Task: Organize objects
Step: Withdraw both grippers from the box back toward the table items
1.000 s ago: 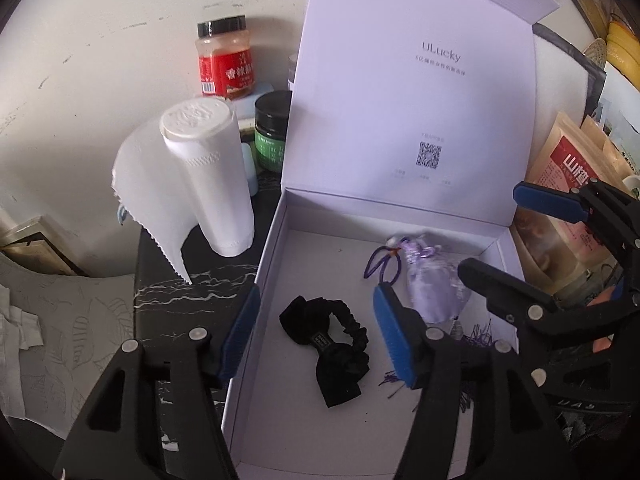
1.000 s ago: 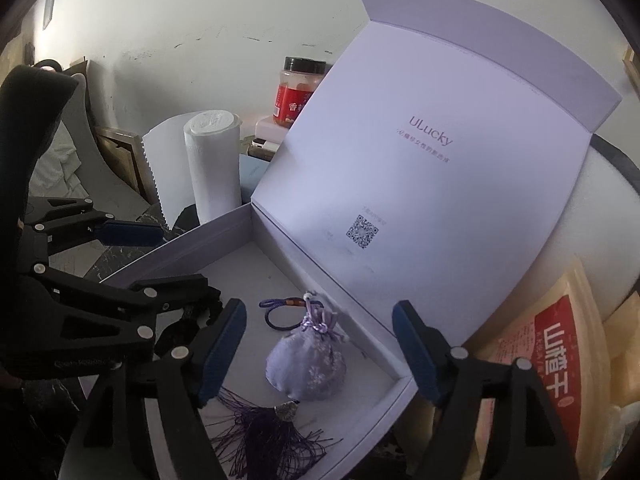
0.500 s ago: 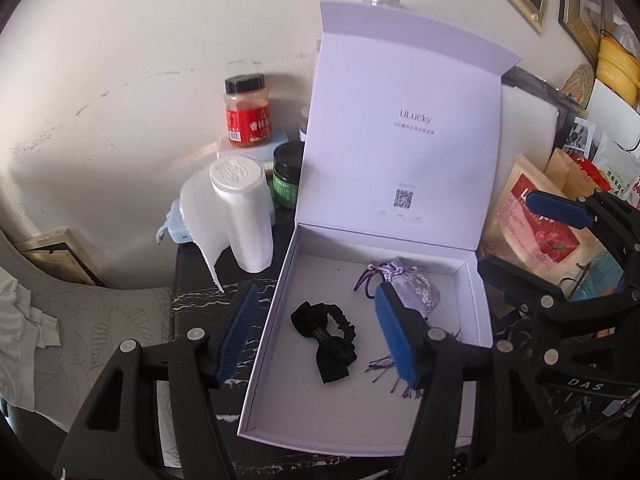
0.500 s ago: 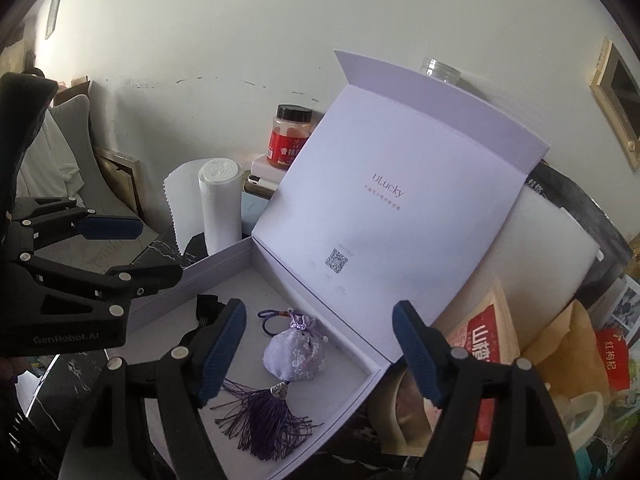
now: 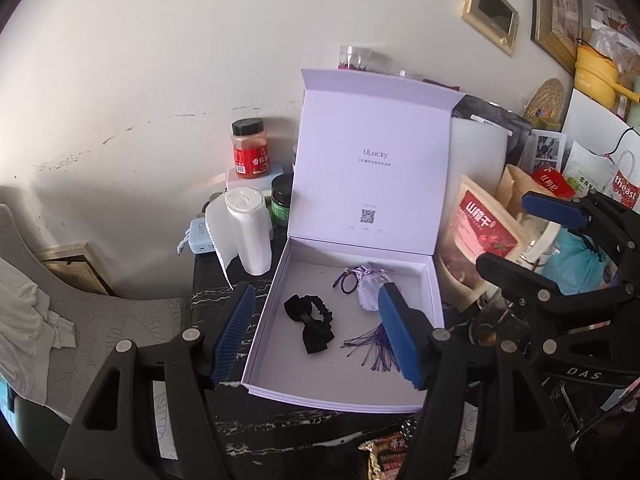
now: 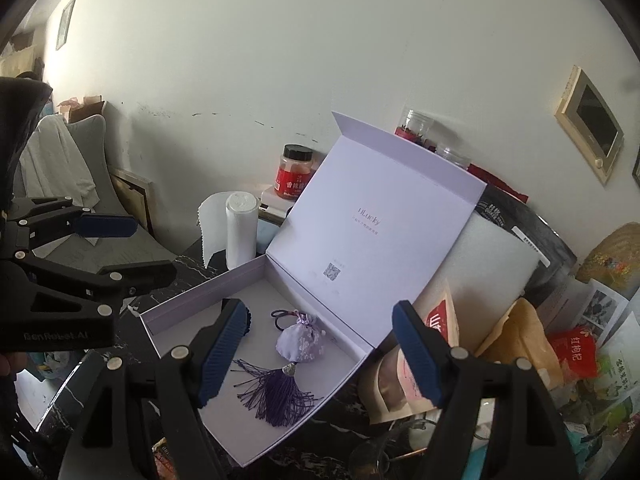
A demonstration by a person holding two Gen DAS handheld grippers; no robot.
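Lying in the open lilac gift box [image 5: 262, 322], lid upright: black scrunchie [image 5: 310, 322] left of lilac tasselled sachet [image 5: 370, 288], apart. Standing on the dark marbled surface [image 5: 208, 292], just left of box: white paper roll [image 5: 250, 236], red-labelled jar [image 5: 249, 154] behind. Hovering above box: left hand-held gripper [image 5: 316, 336], jaws opening, nothing between; right hand-held gripper [image 6: 318, 348], spread, empty.

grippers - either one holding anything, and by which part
Nothing is held. The left gripper is opening with nothing between its jaws; the right gripper stands open and empty.
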